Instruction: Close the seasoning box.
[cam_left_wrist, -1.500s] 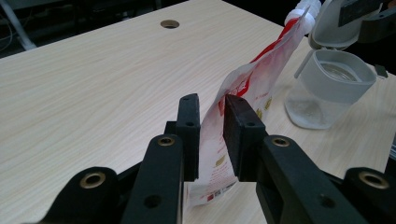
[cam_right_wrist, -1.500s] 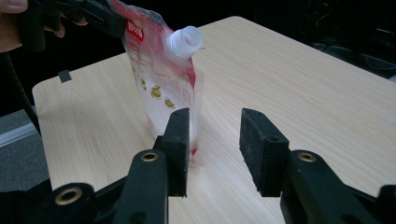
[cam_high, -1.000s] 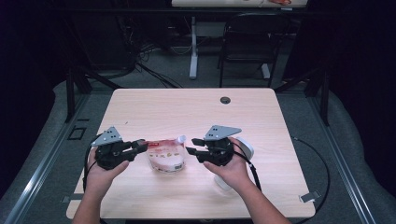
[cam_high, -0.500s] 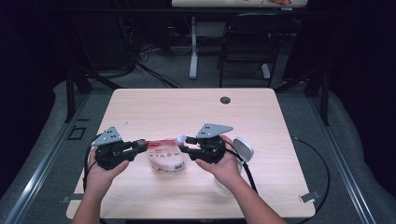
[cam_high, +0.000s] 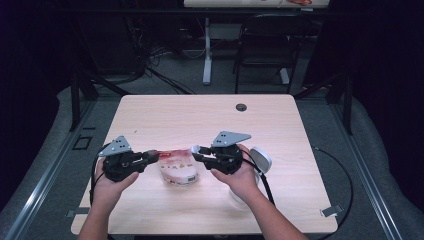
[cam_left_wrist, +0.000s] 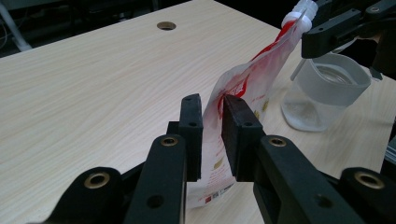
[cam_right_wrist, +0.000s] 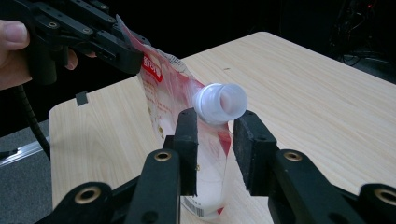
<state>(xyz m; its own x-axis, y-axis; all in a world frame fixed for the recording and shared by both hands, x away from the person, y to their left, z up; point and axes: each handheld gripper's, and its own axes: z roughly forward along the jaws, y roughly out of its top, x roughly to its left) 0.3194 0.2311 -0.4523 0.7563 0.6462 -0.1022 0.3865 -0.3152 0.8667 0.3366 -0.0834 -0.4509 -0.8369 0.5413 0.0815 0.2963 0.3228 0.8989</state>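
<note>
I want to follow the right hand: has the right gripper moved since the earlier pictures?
Yes. In the high view the right gripper has moved left, away from the clear cup and toward the pouch; its fingers have just been closing beside the white spout.

The pouch (cam_right_wrist: 187, 100) is white and half-clear, with red areas, a red label with white letters, and small print near the bottom. Its spout cap (cam_right_wrist: 220, 102) is white. The cup (cam_left_wrist: 324, 88) is frosted clear plastic. Both grippers are black with brass-coloured rivets and grey top plates. The worktop (cam_high: 200, 120) is pale wood grain with one dark round hole (cam_high: 241, 107).
</note>
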